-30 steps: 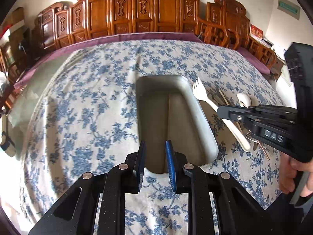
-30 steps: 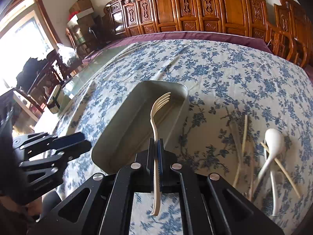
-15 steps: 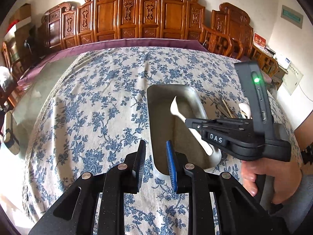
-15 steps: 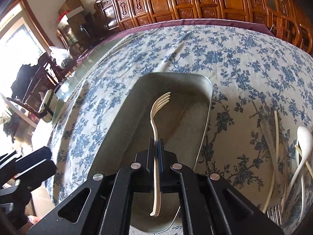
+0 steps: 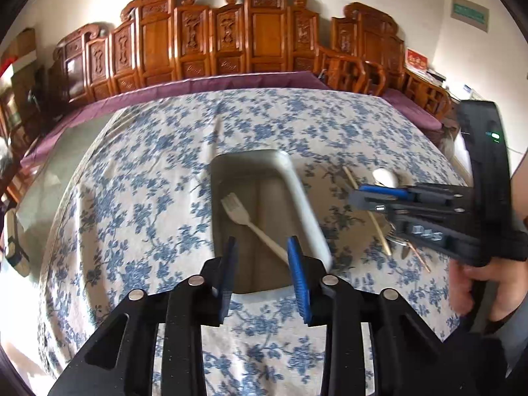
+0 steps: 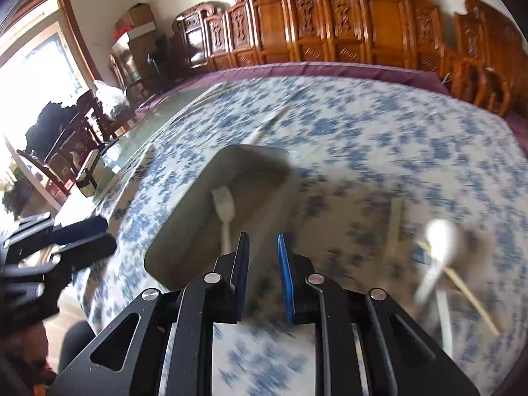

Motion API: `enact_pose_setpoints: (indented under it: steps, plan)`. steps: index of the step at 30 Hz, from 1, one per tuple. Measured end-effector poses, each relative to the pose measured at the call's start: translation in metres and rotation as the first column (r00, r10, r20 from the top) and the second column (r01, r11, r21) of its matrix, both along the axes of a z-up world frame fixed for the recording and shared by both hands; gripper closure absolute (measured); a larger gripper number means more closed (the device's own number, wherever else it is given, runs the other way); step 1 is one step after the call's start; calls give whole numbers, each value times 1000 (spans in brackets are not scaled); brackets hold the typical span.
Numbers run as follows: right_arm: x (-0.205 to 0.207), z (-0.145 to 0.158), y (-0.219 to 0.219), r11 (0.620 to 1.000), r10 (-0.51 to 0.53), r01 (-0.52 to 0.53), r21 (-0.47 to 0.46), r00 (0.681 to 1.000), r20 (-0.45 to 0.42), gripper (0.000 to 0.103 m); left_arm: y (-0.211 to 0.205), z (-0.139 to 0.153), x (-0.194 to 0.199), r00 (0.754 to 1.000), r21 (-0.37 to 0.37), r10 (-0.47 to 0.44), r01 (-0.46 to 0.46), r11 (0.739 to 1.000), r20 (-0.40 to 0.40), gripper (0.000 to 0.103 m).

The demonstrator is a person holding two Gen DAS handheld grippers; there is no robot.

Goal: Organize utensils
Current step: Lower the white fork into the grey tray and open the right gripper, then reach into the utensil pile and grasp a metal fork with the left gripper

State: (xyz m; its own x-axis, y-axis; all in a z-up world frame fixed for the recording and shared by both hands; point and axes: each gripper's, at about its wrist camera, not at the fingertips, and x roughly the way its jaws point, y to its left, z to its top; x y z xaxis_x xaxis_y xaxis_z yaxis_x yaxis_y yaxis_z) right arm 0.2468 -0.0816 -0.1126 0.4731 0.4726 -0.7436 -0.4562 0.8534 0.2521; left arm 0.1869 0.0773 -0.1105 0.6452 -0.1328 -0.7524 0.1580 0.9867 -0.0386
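My right tongs (image 6: 262, 274) just opened, nothing between. White fork (image 5: 252, 226) lies in grey tray (image 5: 302, 194) mid bench (image 5: 132, 198). Left tongs (image 5: 262, 275) opened too, empty. Tongs label blurred, unreadable.

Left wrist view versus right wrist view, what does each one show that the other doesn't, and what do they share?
Only the left wrist view shows the person's hand gripping the right gripper, and a green wall sign.

Only the right wrist view shows a bright window and stacked cardboard boxes.

Both show the white plastic fork lying free in the grey tray, the white spoon and chopsticks on the blue floral tablecloth, and carved wooden chairs. The right gripper's jaws have just been opening, empty.
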Motion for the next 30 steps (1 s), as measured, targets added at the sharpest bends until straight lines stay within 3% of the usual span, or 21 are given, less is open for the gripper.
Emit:
enact_pose_setpoints:
  steps: [6,13,21,30]
  plan:
    - [-21,1,-79,995,-81,84,-57,996,48,82,-35,2,-10,999,8,-54,54,999,9,64]
    - [-20,-22,-139,983,-152,158,-98,986,64,78,-86,-17,-2,994,-7,-100,100,995,-37,64]
    - [-14,-47,-164,983,-165,169,-66,985,57,75,-133,-50,17,986,13,-133,135,991,-97,64]
    - [-16,-45,-166,986,-135,142,-84,988,75,75,-170,-78,55,982,-15,-125,124,992,-143,64]
